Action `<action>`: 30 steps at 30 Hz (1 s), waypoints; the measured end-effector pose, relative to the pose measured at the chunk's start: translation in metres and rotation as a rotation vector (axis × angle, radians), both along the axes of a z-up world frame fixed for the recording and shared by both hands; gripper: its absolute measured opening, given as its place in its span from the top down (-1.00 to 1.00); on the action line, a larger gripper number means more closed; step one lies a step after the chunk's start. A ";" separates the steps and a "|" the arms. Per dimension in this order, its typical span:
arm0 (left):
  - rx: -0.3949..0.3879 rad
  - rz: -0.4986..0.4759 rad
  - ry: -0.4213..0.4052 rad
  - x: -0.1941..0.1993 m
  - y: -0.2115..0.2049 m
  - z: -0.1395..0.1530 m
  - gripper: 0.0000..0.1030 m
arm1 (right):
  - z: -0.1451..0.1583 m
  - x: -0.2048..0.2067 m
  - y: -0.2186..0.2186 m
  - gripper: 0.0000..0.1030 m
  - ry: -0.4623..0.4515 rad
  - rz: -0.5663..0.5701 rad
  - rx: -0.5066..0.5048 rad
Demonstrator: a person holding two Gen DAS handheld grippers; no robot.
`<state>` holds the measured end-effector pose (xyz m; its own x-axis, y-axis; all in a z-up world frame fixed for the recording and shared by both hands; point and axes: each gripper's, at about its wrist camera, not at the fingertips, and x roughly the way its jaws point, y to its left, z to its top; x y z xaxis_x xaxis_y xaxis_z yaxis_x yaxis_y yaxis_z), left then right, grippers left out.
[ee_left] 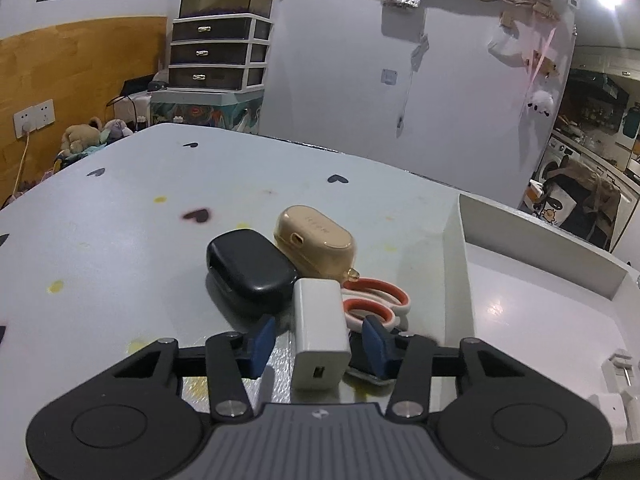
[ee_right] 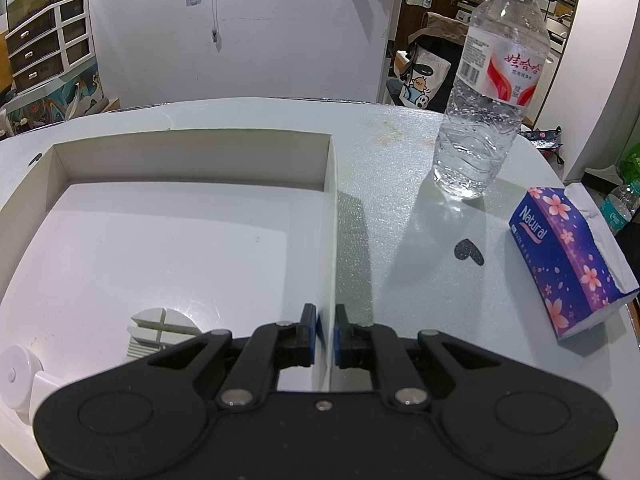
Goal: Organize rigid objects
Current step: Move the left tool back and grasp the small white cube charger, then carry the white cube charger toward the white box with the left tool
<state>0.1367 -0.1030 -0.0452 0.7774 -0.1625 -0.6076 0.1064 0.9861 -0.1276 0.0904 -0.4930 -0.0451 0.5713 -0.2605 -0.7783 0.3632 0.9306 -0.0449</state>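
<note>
In the left wrist view my left gripper (ee_left: 320,346) is open, its blue pads on either side of a white charger block (ee_left: 319,340) without touching it. Beyond it lie a black case (ee_left: 250,268), a beige earbud case (ee_left: 314,240) and orange-and-white scissors (ee_left: 376,306), all on the grey table. A white tray (ee_left: 460,264) stands to the right. In the right wrist view my right gripper (ee_right: 325,338) is shut on the right wall of the white tray (ee_right: 331,240). Small white objects (ee_right: 160,330) lie in the tray's near left corner.
A water bottle (ee_right: 486,92) stands on the table right of the tray, with a purple tissue pack (ee_right: 568,264) nearer the right edge. A drawer unit (ee_left: 218,54) and soft toys (ee_left: 86,136) stand beyond the table's far left edge.
</note>
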 end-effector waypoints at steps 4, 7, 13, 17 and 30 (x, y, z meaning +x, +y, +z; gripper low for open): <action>0.010 -0.002 0.012 0.007 -0.005 -0.004 0.17 | 0.000 0.000 0.000 0.83 0.000 0.000 0.000; 0.014 0.022 0.013 0.010 -0.004 -0.007 0.38 | 0.000 0.000 0.000 0.83 0.000 0.000 0.000; -0.037 0.027 0.012 0.008 0.006 -0.006 0.40 | 0.000 0.000 0.000 0.82 0.003 0.001 -0.001; -0.091 0.026 -0.012 -0.002 0.012 0.002 0.41 | 0.000 0.000 0.001 0.82 0.003 0.002 -0.003; -0.239 -0.216 -0.060 -0.018 -0.060 0.049 0.41 | 0.000 0.000 0.001 0.82 0.003 0.002 -0.003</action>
<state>0.1183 -0.1629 0.0038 0.7429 -0.4601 -0.4862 0.3243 0.8828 -0.3398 0.0907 -0.4921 -0.0450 0.5692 -0.2617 -0.7794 0.3610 0.9313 -0.0490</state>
